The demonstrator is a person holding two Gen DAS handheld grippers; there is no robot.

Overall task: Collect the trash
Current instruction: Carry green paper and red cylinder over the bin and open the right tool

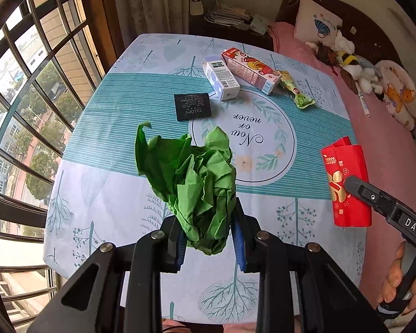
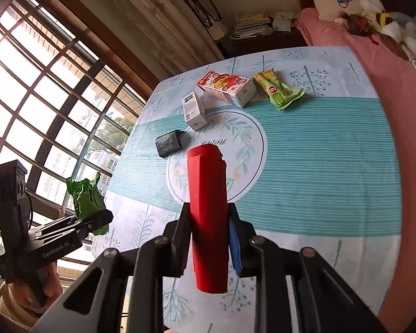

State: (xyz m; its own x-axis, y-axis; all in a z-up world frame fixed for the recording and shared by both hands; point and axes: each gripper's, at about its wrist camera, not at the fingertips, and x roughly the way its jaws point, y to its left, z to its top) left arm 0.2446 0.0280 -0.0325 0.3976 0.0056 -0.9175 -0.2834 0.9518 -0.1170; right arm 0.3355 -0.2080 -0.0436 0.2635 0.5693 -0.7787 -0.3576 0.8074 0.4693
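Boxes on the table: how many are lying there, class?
3: a black box nearest the window, a white box beside it, and a red cartoon carton behind; none seems hidden.

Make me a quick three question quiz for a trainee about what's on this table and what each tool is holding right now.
1. True or false: the left tool is shut on the crumpled green plastic bag.
2. What does the right tool grip? A) folded red paper packet B) flat black box C) green snack wrapper
3. Fill in: the small white carton lies on the table beside the red cartoon-printed ____.

Key: 1 true; 2 A; 3 carton.
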